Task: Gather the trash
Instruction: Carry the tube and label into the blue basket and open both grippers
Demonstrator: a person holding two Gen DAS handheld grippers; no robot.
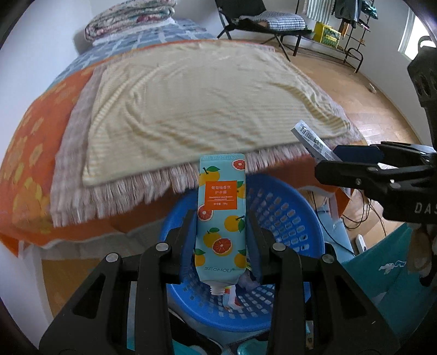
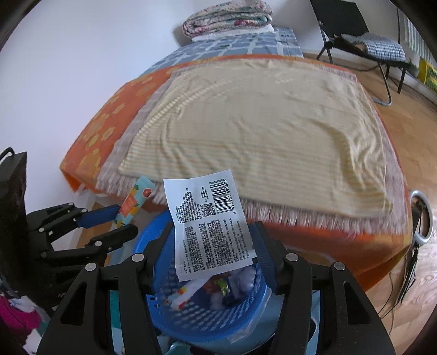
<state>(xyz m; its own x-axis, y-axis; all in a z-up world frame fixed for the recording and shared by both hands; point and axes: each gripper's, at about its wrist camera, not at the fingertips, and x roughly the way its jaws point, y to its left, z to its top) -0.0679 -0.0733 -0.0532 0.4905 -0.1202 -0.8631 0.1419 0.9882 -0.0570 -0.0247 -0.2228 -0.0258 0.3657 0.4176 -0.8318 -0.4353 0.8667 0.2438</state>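
Over the blue slotted basket point(image 1: 295, 218) at the foot of the bed, my left gripper point(image 1: 221, 232) clenches a hand-cream tube point(image 1: 221, 213) printed with oranges and grapefruit halves. Its long axis runs straight along my fingers: the flat crimped end points away from me toward the fringed edge of the pale yellow striped blanket point(image 1: 207, 109), and the white threaded neck, with no cap on it, points back at me and down into the basket. My right gripper point(image 2: 215, 245) grasps a white sachet point(image 2: 211, 224) by its side edges, the printed back with its barcode facing my camera; its long axis also follows my fingers, tilted a little, the barcode end up and away toward the blanket, the lower edge hanging over the basket's mouth. Both pieces hang above the basket, touching neither it nor each other. Wrappers and scraps point(image 2: 232, 286) lie on the basket's floor. The orange flowered bedspread point(image 2: 109, 125) shows under the blanket, a folded quilt point(image 2: 229, 16) rests at the bed's far end, and a black folding chair point(image 2: 355, 35) stands on the wooden floor beyond.
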